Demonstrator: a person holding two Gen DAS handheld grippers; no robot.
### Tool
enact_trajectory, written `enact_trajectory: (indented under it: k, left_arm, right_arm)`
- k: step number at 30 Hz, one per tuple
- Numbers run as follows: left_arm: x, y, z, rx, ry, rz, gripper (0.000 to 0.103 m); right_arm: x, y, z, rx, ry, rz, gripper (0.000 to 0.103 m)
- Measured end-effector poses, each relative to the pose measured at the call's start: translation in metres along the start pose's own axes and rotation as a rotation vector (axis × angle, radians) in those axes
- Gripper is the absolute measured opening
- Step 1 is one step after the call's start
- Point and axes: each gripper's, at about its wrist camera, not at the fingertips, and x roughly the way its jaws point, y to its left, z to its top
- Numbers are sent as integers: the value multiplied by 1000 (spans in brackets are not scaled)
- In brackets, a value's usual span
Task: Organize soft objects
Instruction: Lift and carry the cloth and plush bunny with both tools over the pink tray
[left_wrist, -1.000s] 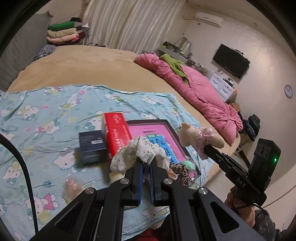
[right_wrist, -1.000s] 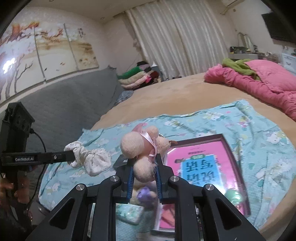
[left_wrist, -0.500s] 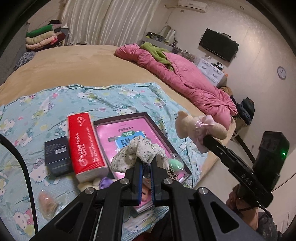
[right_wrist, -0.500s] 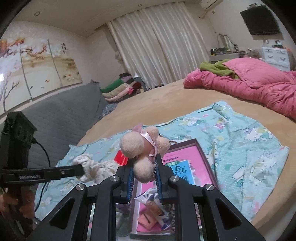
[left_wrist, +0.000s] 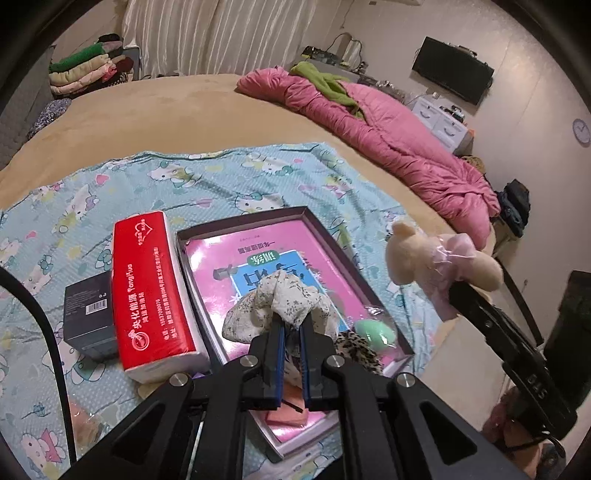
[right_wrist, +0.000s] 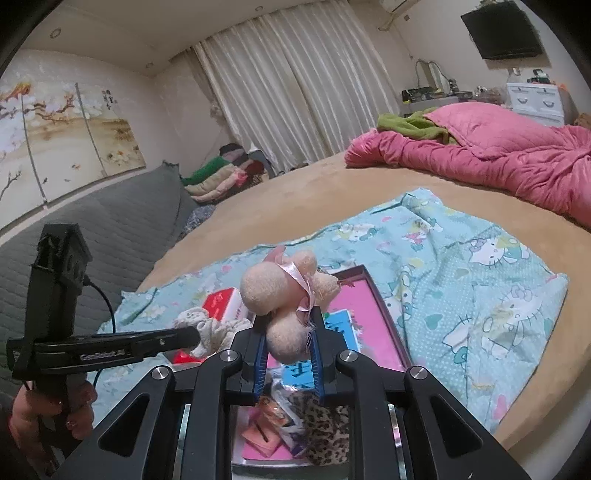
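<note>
My left gripper (left_wrist: 291, 326) is shut on a white floral scrunchie (left_wrist: 280, 304) and holds it above the open pink-lined box (left_wrist: 240, 227); it also shows in the right wrist view (right_wrist: 212, 328). My right gripper (right_wrist: 288, 332) is shut on a beige plush bear with a pink ribbon (right_wrist: 284, 291), held in the air over the box's right edge; the bear also shows in the left wrist view (left_wrist: 439, 260). In the box lie a leopard-print soft item (left_wrist: 356, 349), a green sponge (left_wrist: 375, 330) and small pink packets (left_wrist: 286, 415).
A red tissue pack (left_wrist: 151, 291) and a dark small box (left_wrist: 86, 310) lie left of the box on the Hello Kitty sheet (left_wrist: 221, 177). A pink quilt (left_wrist: 388, 136) lies far right. Folded clothes (left_wrist: 85, 72) are stacked at the back.
Both grippers have moved forward over the box with their loads still held. The box and tissue pack now sit closer under the left gripper.
</note>
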Motion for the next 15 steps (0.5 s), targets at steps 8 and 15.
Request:
enact_trajectory:
  k: [8, 15]
  left_arm:
    - [28, 7, -3, -16, 30, 15, 7]
    - [48, 8, -15, -7, 76, 31, 7]
  right_arm:
    - [10, -7, -6, 5, 17, -22, 20]
    - [25, -7, -14, -15, 56, -35, 20]
